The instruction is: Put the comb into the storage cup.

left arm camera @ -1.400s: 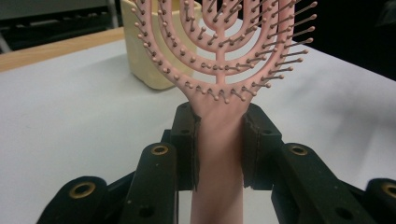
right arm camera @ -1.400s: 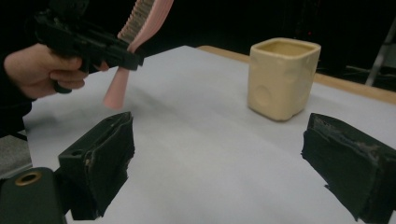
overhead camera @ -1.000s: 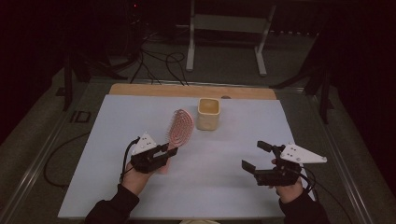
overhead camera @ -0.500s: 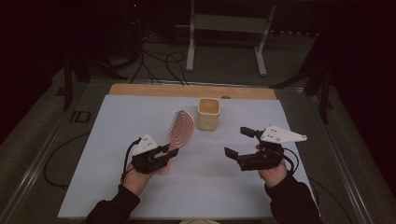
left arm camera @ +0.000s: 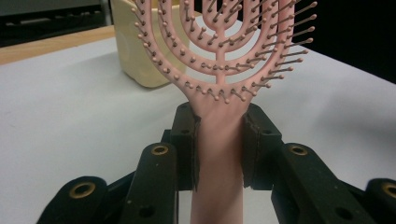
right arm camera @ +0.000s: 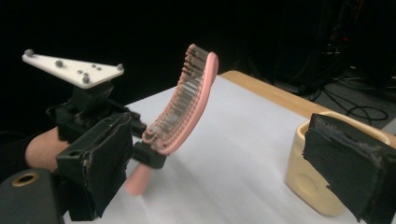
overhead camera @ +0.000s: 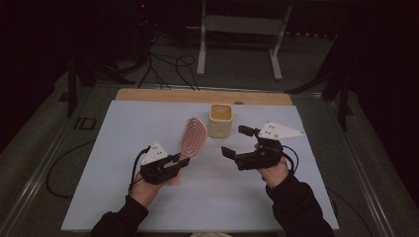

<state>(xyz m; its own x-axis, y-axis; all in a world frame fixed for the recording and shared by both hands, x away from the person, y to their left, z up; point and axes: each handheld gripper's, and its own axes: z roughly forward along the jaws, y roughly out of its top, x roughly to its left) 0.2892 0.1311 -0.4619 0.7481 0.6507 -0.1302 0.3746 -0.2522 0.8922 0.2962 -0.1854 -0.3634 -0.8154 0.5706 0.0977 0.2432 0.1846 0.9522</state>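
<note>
Pink hairbrush (left arm camera: 219,154) handle clamped in left hand-held gripper (left arm camera: 219,149).

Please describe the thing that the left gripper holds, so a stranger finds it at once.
Near the middle of the white table sheet, beside the cream square cup, the left gripper clamps a pink plastic hairbrush. Its open looped head with knobbed bristles is unique here.

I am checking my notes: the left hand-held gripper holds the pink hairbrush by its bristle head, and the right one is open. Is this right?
Not quite. The left hand-held gripper holds the pink hairbrush by its handle, as the left gripper view shows. The right hand-held gripper is indeed open.
</note>
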